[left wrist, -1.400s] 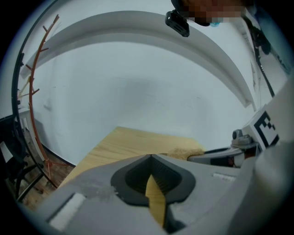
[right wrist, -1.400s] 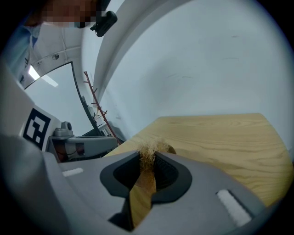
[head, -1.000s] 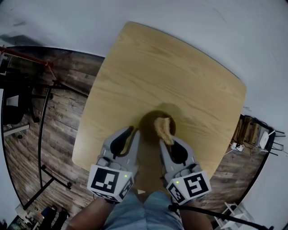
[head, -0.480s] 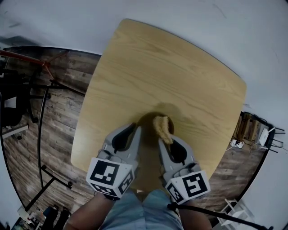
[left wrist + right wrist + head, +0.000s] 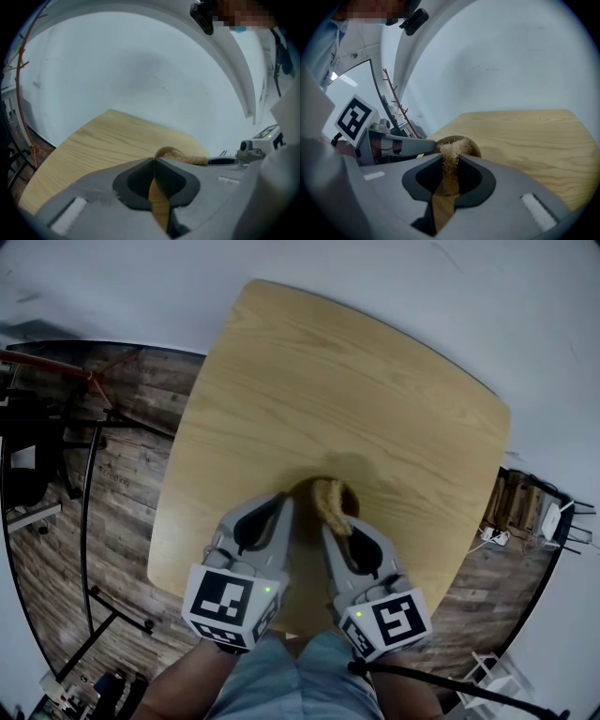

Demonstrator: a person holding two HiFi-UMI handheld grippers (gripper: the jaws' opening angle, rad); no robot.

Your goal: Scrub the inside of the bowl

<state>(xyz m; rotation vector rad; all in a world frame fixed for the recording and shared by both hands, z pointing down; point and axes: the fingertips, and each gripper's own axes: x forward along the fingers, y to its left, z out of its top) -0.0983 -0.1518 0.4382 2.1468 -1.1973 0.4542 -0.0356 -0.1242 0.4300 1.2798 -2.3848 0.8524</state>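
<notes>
A small round bowl [image 5: 303,497] of dark, smooth brown wood sits near the near edge of a pale oak-grain table [image 5: 375,390] with rounded corners. A tan scrubber [image 5: 330,502] of coarse, frayed plant fibre lies inside it, reaching over the bowl's right rim.

The right gripper [image 5: 339,529], grey moulded plastic with dark inner pads, has its jaws clamped on the near end of the scrubber, whose bristly tuft sticks out past the fingertips into the bowl. The left gripper [image 5: 284,507] has its jaws pressed together, with the tips right at the bowl's left rim. Whether they nip the rim is unclear.

Each gripper carries a white marker cube [image 5: 225,606] printed with blocky black square patterns. Dark plank flooring [image 5: 122,474] lies left of the table.
</notes>
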